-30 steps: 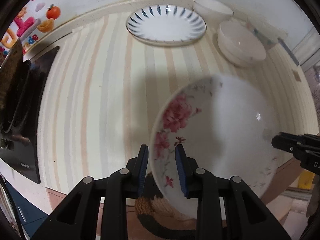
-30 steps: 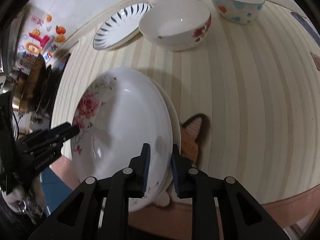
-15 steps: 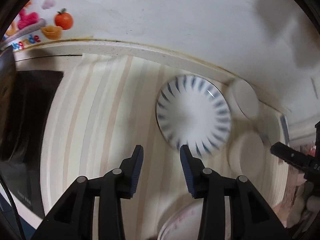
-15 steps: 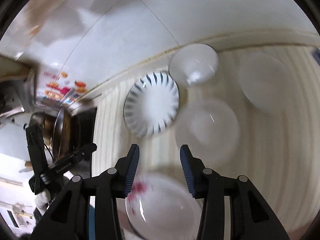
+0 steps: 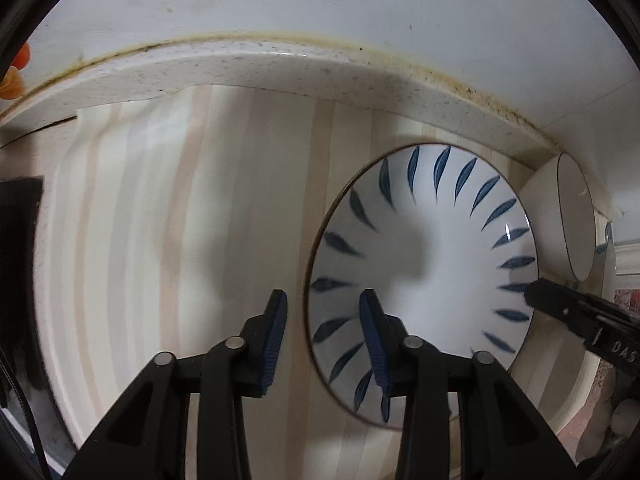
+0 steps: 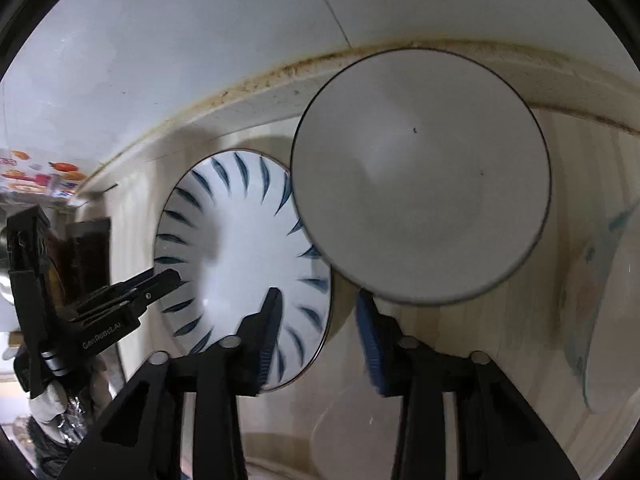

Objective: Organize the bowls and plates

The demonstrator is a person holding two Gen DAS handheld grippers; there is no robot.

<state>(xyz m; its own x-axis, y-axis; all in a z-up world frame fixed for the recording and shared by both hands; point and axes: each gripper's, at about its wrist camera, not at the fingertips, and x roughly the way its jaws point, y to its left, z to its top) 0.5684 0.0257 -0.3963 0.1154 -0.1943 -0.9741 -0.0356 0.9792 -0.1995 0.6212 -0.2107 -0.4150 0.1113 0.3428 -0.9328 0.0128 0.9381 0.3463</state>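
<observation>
A white plate with blue leaf strokes point(image 5: 432, 264) lies on the striped counter near the back wall. My left gripper point(image 5: 323, 332) is open, its jaws on either side of the plate's left rim. My right gripper point(image 6: 318, 316) is open, its jaws on either side of the plate's right rim point(image 6: 240, 248). A plain white bowl point(image 6: 420, 176) with a thin dark rim stands right beside the plate. The right gripper's finger point(image 5: 560, 310) shows at the plate's right edge in the left wrist view.
The speckled backsplash ledge point(image 5: 280, 68) and white wall run close behind the plate. A black stove edge point(image 5: 16, 240) is at the far left. A bowl with blue dots point(image 6: 604, 312) sits blurred at the right. Another white dish point(image 6: 320, 436) lies below the right gripper.
Both grippers let go of the flowered plate, opened, and moved forward to the blue-leaf plate at the back. They now stand low at its two rims.
</observation>
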